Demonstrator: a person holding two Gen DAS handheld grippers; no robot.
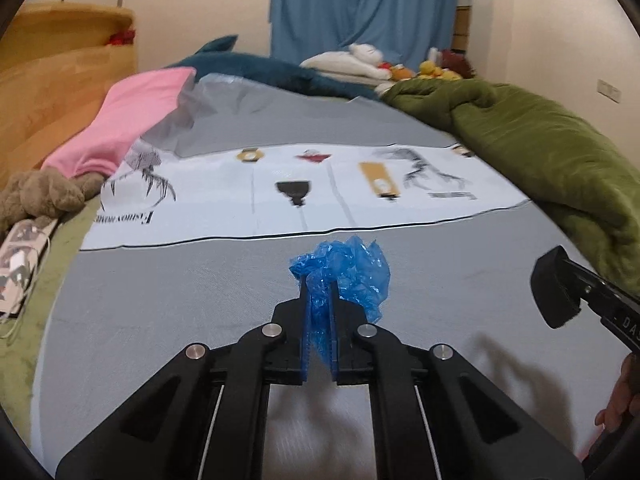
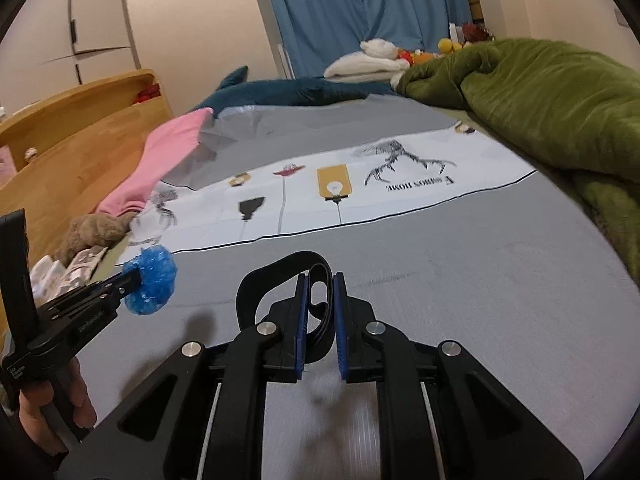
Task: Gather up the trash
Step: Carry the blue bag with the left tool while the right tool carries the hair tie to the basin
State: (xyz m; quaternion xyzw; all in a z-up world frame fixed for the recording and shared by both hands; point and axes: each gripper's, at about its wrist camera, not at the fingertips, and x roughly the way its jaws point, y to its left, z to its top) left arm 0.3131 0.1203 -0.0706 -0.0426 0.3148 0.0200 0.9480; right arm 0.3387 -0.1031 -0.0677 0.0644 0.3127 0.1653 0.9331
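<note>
My left gripper (image 1: 319, 286) is shut on a crumpled blue plastic wad (image 1: 352, 272) and holds it above the grey bed sheet (image 1: 160, 300). In the right wrist view the same wad (image 2: 150, 280) shows at the left, clamped in the left gripper (image 2: 134, 278). My right gripper (image 2: 320, 280) is shut on a looped black strap (image 2: 280, 276), which curls up and to the left of the fingers. The right gripper also shows at the right edge of the left wrist view (image 1: 556, 288).
A white printed cloth (image 1: 300, 188) lies across the bed ahead. A green blanket (image 1: 540, 148) is bunched on the right. A pink cloth (image 1: 132, 120), a brown plush toy (image 1: 36, 196) and a wooden headboard (image 1: 52, 80) are on the left. A blue plush shark (image 1: 256, 68) lies at the far end.
</note>
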